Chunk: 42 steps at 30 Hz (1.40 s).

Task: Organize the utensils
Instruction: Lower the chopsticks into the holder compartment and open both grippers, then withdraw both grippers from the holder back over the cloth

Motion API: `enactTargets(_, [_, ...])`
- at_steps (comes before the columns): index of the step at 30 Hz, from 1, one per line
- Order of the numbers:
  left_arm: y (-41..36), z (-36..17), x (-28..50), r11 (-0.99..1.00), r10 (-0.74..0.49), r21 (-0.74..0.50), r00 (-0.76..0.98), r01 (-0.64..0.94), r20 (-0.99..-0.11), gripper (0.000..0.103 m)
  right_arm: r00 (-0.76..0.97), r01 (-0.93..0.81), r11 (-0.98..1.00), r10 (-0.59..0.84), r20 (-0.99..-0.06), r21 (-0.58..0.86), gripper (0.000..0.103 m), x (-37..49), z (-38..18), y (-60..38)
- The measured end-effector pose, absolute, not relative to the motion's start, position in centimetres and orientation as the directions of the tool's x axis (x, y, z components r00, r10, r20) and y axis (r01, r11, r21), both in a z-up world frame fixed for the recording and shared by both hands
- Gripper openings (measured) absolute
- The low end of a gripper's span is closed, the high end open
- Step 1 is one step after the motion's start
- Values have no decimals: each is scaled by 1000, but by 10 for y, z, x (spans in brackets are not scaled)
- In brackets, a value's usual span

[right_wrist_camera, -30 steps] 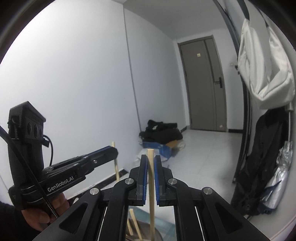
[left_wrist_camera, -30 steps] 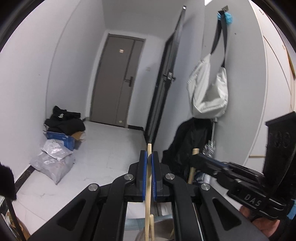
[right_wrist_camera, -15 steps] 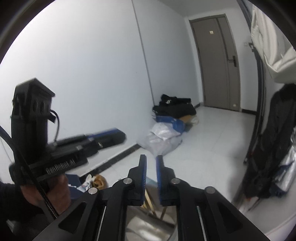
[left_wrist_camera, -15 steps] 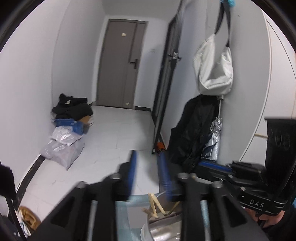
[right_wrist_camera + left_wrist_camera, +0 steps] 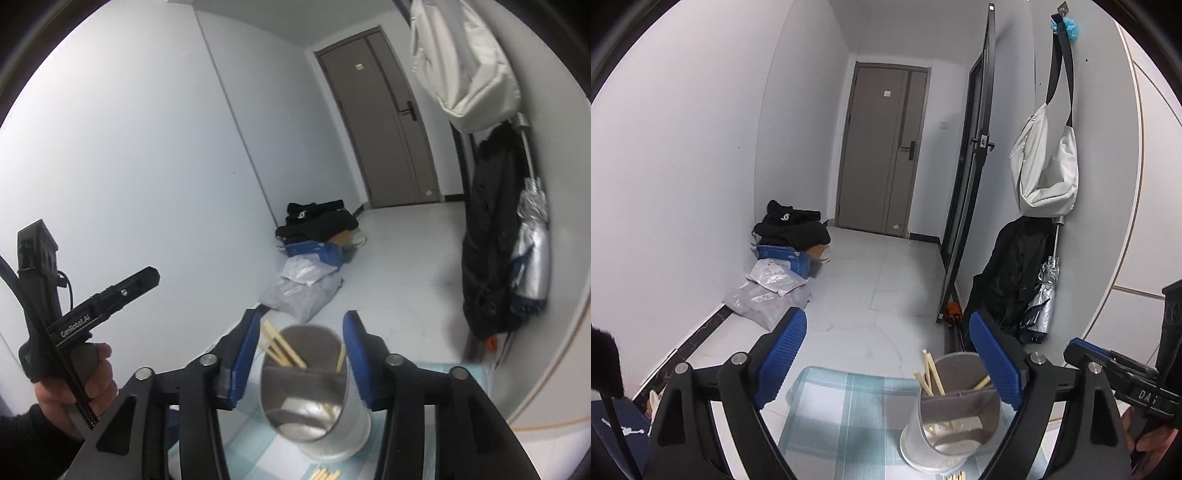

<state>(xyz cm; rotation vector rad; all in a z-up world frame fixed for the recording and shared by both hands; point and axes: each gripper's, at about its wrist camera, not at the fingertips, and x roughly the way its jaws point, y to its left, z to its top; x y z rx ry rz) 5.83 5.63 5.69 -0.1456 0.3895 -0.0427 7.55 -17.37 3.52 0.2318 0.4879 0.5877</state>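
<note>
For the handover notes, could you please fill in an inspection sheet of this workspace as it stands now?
Surface: checked blue-white mat, mostly bare.
Job's things: metal holder upright on the mat with a divider; chopsticks stand in it, leaning; more chopstick ends lie in front of it.
Clutter: nothing seen on the mat.
Grippers: left claw wide open, empty; right claw open, pads either side of the holder, apart from it. Both have just been opening.
Cables: black cable on the left gripper.
Surroundings: door, hanging bag, black coat, umbrella, floor pile.
</note>
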Motion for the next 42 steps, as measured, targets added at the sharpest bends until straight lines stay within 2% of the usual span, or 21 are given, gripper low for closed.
enactTargets(2, [57, 56, 50, 986, -57, -164, 924, -6, -379, 94, 725, -459, 819, 569, -388, 344, 47, 67, 35, -173])
enactTargets(6, [56, 52, 35, 985, -40, -168, 923, -26, -382, 98, 739, -427, 835, 544, -397, 347, 57, 48, 31, -177])
enactTargets(8, [56, 48, 26, 985, -28, -169, 924, -39, -381, 100, 734, -422, 833, 546, -403, 359, 58, 41, 29, -177])
enactTargets(20, [45, 7, 0, 980, -47, -197, 905, -41, -422, 100, 759, -348, 879, 468, -452, 326, 68, -4, -1, -183])
enactTargets(26, [45, -21, 0, 981, -52, -189, 873, -46, -484, 100, 772, -276, 904, 410, -485, 326, 73, -13, -21, -191])
enactTargets(31, [44, -36, -2, 982, -52, -183, 857, -49, -513, 100, 747, -243, 926, 369, -553, 289, 74, -13, -42, -186])
enactTargets(35, [41, -50, 3, 983, -66, -177, 819, -44, -571, 100, 697, -224, 935, 352, -625, 276, 74, -10, -66, -179])
enactTargets(42, [35, -66, 3, 990, -86, -140, 780, -2, -620, 100, 585, -180, 934, 354, -730, 309, 74, 4, -106, -178])
